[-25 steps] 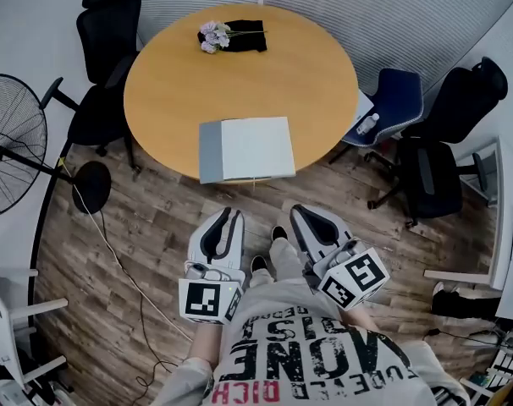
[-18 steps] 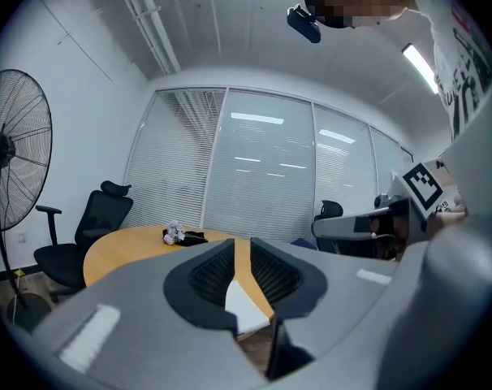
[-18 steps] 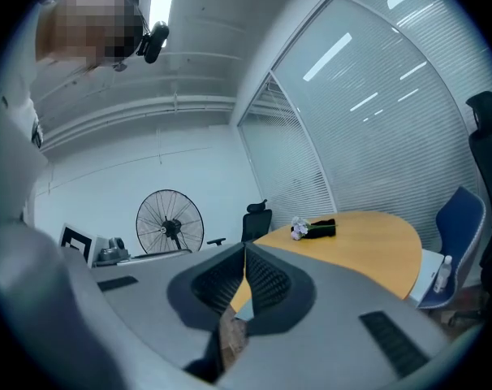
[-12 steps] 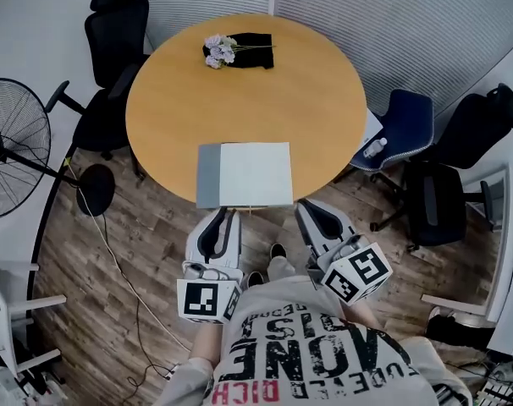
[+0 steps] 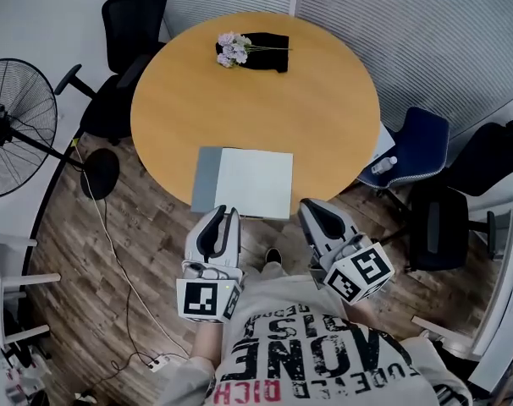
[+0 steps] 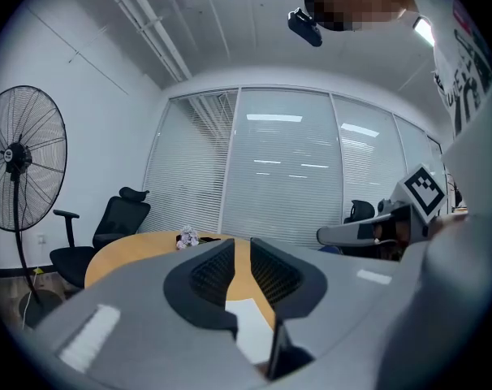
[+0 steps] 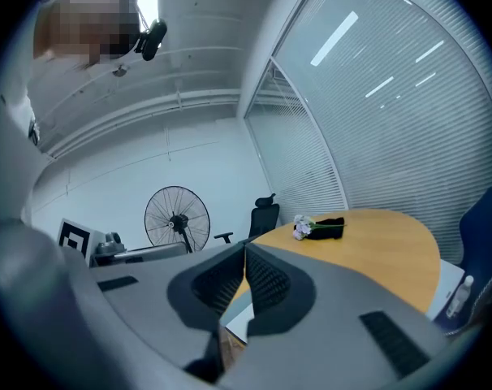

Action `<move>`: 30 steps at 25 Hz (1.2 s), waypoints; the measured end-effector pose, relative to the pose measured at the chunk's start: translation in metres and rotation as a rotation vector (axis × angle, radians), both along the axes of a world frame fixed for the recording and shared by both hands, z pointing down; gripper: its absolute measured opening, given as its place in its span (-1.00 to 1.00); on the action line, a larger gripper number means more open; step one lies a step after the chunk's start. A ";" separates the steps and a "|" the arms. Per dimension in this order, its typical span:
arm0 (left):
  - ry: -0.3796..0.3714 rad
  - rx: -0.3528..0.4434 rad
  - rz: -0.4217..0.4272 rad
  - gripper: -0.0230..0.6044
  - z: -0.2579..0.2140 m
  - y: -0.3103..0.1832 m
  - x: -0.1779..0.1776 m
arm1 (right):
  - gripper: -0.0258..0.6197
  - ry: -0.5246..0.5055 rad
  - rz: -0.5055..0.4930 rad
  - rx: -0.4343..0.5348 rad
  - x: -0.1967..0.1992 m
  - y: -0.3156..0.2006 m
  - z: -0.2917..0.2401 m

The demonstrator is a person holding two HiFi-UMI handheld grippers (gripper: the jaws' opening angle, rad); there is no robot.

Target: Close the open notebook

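left gripper point(image 5: 226, 213) and right gripper point(image 5: 311, 207) now closer to the notebook point(image 5: 244, 181)

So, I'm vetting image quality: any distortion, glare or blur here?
Head view: sharp, evenly lit, mild fisheye around the round table. Left gripper view: strong fisheye, bright streaks glaring on the glass partition. Right gripper view: blinds bow, dark vignetted corners.

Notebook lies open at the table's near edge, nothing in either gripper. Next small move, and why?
Probably ease the left gripper forward and down onto the notebook's gray left side, ready to fold it over. Both grippers hover by the table's near edge and touch nothing. The left jaws stand slightly apart and line up with that side, while the right gripper looks shut.
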State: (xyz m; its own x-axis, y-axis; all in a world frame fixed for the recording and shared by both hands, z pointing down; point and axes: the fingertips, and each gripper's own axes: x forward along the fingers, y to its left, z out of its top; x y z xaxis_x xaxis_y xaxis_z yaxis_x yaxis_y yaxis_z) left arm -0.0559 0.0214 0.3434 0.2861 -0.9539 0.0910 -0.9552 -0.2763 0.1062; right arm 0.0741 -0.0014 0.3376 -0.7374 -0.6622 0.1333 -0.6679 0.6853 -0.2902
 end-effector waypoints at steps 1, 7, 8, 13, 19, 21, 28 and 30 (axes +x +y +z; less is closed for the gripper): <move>0.002 0.000 -0.009 -0.70 0.001 -0.001 0.000 | -0.88 0.001 -0.003 -0.002 0.002 -0.002 0.002; -0.002 -0.017 -0.030 -0.70 0.007 -0.004 0.001 | -0.88 0.003 0.006 -0.023 0.015 -0.008 0.011; -0.004 -0.019 -0.030 -0.70 0.008 -0.005 0.001 | -0.88 0.003 0.008 -0.026 0.016 -0.010 0.012; -0.017 -0.028 -0.023 -0.70 0.009 -0.012 -0.001 | -0.88 0.001 0.015 -0.030 0.015 -0.015 0.013; -0.013 -0.037 0.003 -0.70 0.012 -0.033 -0.005 | -0.88 0.011 0.029 -0.045 0.009 -0.031 0.018; -0.009 -0.040 0.014 -0.70 0.013 -0.041 -0.008 | -0.88 0.014 0.031 -0.049 0.003 -0.037 0.019; -0.005 -0.038 0.054 -0.70 0.007 -0.076 -0.031 | -0.88 0.019 0.047 -0.044 -0.025 -0.066 0.009; -0.009 -0.028 0.065 -0.70 0.002 -0.087 -0.038 | -0.88 0.020 0.055 -0.040 -0.032 -0.073 0.007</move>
